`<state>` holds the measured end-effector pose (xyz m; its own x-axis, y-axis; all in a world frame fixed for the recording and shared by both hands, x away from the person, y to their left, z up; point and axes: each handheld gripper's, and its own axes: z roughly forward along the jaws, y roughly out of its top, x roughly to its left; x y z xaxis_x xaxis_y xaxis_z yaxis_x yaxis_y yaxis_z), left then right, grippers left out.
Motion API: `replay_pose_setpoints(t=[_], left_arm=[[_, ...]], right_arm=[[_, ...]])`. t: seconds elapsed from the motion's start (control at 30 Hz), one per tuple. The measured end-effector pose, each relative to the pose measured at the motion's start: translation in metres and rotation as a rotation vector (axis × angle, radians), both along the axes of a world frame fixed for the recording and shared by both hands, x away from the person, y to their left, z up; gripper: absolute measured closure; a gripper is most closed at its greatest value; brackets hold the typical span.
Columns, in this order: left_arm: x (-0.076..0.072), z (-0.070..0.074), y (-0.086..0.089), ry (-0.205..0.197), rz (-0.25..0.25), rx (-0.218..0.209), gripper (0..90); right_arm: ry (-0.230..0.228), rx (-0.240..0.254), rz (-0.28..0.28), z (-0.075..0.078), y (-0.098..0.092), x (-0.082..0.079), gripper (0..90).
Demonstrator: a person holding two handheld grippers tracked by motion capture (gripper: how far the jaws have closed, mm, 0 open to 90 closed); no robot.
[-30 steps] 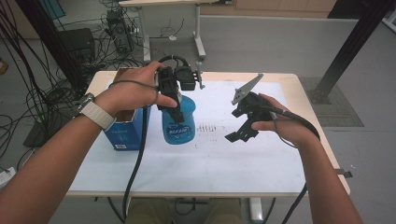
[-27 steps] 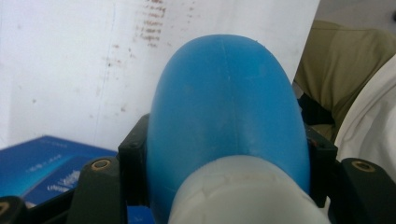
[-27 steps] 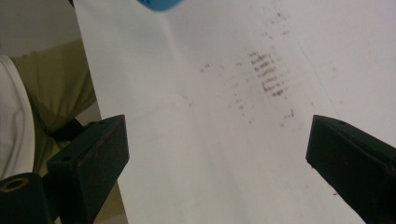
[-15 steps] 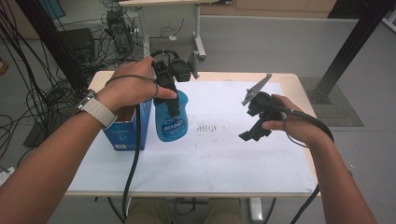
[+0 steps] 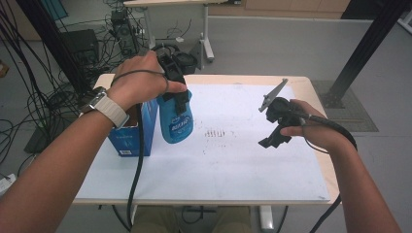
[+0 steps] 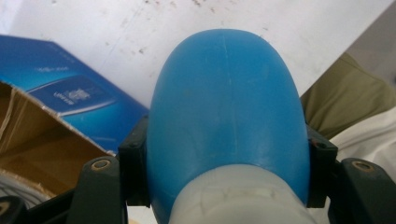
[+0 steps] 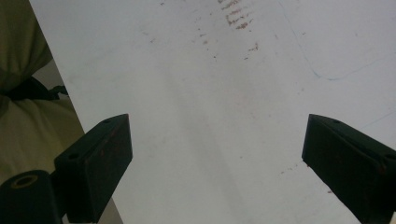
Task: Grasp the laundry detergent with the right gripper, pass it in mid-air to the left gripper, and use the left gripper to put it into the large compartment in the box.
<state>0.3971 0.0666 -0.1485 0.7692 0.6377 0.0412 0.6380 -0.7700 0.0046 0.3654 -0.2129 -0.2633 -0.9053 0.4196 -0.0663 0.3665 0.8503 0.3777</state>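
Bottle (image 5: 175, 119) shifted leftward since the earlier frames, from over the white sheet to just beside the blue carton (image 5: 133, 138); right-hand tool drawn rightward and outward, away from centre.

Left to right:

Blue carton at the left edge of the table (image 5: 311, 85); top flaps open, brown interior exposed in the left gripper view (image 6: 42, 140).

Left gripper (image 5: 176, 92) clamped on the blue bottle just below its pale collar; jaws pressed against both flanks of the body (image 6: 224, 102); bottle hanging base-down, clear of the sheet as far as can be judged, touching or nearly touching the carton wall.

White sheet (image 5: 233, 160) bare at centre apart from faint dark marks (image 5: 216, 133).

Right gripper (image 5: 274, 141) held above the right part of the sheet; jaws spread wide, nothing between them (image 7: 215, 158); sheet surface below.

Judged meaning: bottle in transfer toward the open carton, not yet above the opening; further lift and leftward travel likely needed before lowering; right gripper idle, available to steady the carton.
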Motion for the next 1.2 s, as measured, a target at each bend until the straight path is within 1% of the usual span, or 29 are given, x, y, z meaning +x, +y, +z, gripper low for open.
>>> replay_pose_setpoints(t=[0.03, 0.1, 0.2, 0.23, 0.27, 0.47, 0.5, 0.57, 0.63, 0.67, 0.7, 0.8, 0.87, 0.93, 1.0, 1.1, 1.2], left_arm=[[0.001, 0.001, 0.000, -0.003, 0.013, 0.006, 37.5], [0.003, 0.003, 0.001, -0.004, 0.042, 0.014, 37.5], [0.006, 0.006, 0.003, -0.010, 0.088, 0.014, 37.5], [0.007, 0.007, 0.004, -0.008, 0.094, 0.019, 37.5], [0.008, 0.008, 0.005, -0.009, 0.113, 0.017, 37.5], [0.013, 0.012, 0.011, -0.004, 0.169, 0.017, 37.5], [0.014, 0.013, 0.012, -0.005, 0.187, 0.015, 37.5], [0.015, 0.014, 0.013, -0.006, 0.205, 0.017, 37.5], [0.017, 0.016, 0.015, -0.009, 0.238, 0.015, 37.5], [0.017, 0.017, 0.016, -0.005, 0.244, 0.024, 37.5], [0.018, 0.019, 0.016, -0.005, 0.260, 0.024, 37.5], [0.019, 0.023, 0.019, -0.012, 0.297, 0.014, 37.5], [0.020, 0.026, 0.020, -0.003, 0.310, 0.025, 37.5], [0.020, 0.030, 0.022, -0.002, 0.336, 0.019, 37.5], [0.020, 0.033, 0.025, -0.001, 0.350, 0.016, 37.5], [0.020, 0.040, 0.028, -0.001, 0.380, 0.008, 37.5], [0.020, 0.046, 0.030, -0.012, 0.407, 0.010, 37.5]], right_arm=[[-0.007, 0.000, 0.004, 0.001, 0.000, 0.001, 8.5], [-0.008, -0.009, -0.006, 0.002, -0.001, 0.001, 8.5], [-0.012, -0.016, -0.007, 0.004, -0.001, 0.002, 8.5], [-0.013, -0.016, -0.006, 0.004, -0.002, 0.002, 8.5], [-0.012, -0.020, -0.005, 0.005, -0.002, 0.003, 8.5], [-0.018, -0.029, 0.000, 0.007, -0.003, 0.005, 8.5], [-0.019, -0.031, 0.001, 0.006, -0.004, 0.005, 8.5], [-0.020, -0.038, 0.000, 0.006, -0.005, 0.006, 8.5], [-0.019, -0.040, -0.002, 0.006, -0.006, 0.006, 8.5], [-0.019, -0.042, 0.001, 0.006, -0.006, 0.007, 8.5], [-0.019, -0.044, 0.002, 0.006, -0.006, 0.007, 8.5], [-0.021, -0.050, 0.007, 0.006, -0.006, 0.007, 8.5], [-0.023, -0.052, 0.004, 0.005, -0.006, 0.007, 8.5], [-0.029, -0.063, 0.003, 0.005, -0.007, 0.008, 8.5], [-0.028, -0.069, 0.008, 0.005, -0.007, 0.008, 8.5], [-0.029, -0.068, 0.006, 0.006, -0.008, 0.008, 8.5], [-0.032, -0.071, 0.007, 0.007, -0.009, 0.009, 8.5]])
